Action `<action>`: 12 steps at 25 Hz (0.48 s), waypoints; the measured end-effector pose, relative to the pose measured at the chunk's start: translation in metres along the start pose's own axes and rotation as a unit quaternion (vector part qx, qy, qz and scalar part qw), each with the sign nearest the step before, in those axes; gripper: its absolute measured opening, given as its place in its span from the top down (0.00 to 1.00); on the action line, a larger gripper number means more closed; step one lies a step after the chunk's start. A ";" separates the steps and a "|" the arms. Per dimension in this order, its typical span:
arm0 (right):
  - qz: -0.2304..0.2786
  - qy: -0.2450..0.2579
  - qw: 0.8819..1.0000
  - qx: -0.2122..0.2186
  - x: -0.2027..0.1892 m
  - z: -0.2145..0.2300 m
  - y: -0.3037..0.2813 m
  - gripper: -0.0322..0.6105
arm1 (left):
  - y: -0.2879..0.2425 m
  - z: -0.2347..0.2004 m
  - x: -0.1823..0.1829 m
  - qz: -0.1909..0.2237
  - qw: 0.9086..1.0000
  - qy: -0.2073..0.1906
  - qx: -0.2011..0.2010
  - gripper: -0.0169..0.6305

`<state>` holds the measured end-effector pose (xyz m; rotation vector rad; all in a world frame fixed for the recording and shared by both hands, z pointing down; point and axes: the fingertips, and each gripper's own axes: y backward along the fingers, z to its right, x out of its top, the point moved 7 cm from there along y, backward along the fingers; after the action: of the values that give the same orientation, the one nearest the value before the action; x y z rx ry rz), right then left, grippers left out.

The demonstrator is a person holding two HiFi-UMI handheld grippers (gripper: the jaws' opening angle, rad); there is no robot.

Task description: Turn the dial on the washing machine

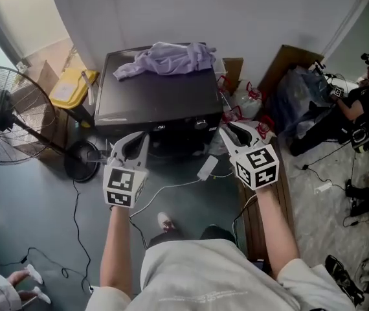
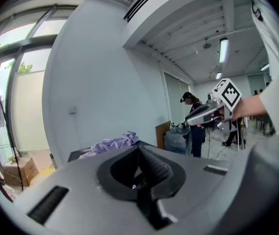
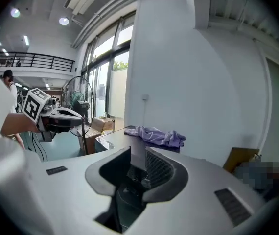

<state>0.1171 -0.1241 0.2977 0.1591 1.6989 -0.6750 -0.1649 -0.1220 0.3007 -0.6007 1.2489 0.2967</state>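
Observation:
A black top-loading washing machine (image 1: 158, 92) stands against the white wall, with a crumpled lilac cloth (image 1: 168, 58) on its lid. Its front control strip (image 1: 171, 127) faces me; I cannot make out the dial clearly. My left gripper (image 1: 133, 141) hovers just before the machine's front left, its jaws shut and empty (image 2: 138, 148). My right gripper (image 1: 239, 130) hangs off the front right corner, jaws a little apart with nothing between them (image 3: 137, 153). Each gripper view shows the machine's top (image 2: 81, 153) (image 3: 112, 140) ahead, and the cloth (image 2: 112, 145) (image 3: 159, 135) on it.
A standing fan (image 1: 3, 115) and its round base (image 1: 81, 162) are at the left, beside a yellow bin (image 1: 71, 86). Cables and a white adapter (image 1: 207, 167) lie on the floor. Cardboard (image 1: 288, 60), bags and a seated person (image 1: 366, 102) fill the right.

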 end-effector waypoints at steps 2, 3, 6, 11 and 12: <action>-0.020 -0.017 1.000 0.003 -0.011 -0.007 -0.020 0.79 | -0.011 -0.011 -0.016 -0.010 1.000 0.019 -0.010 0.95; -0.030 -0.021 0.999 0.004 -0.017 -0.010 -0.029 0.76 | -0.017 -0.013 -0.025 -0.018 0.999 0.027 -0.018 0.95; -0.052 -0.022 0.998 0.004 -0.034 -0.014 -0.059 0.71 | -0.032 -0.019 -0.047 -0.043 0.998 0.043 -0.031 0.95; -0.069 -0.051 0.996 -0.019 -0.071 -0.003 -0.099 0.59 | -0.052 -0.017 -0.083 -0.080 0.994 0.061 -0.033 0.95; -0.074 -0.056 0.995 -0.022 -0.080 0.000 -0.106 0.58 | -0.056 -0.015 -0.089 -0.084 0.994 0.060 -0.033 0.95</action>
<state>0.0891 -0.1908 0.4091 -0.0356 1.6277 -0.7408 -0.1747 -0.1662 0.3972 -0.7855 1.2979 0.1639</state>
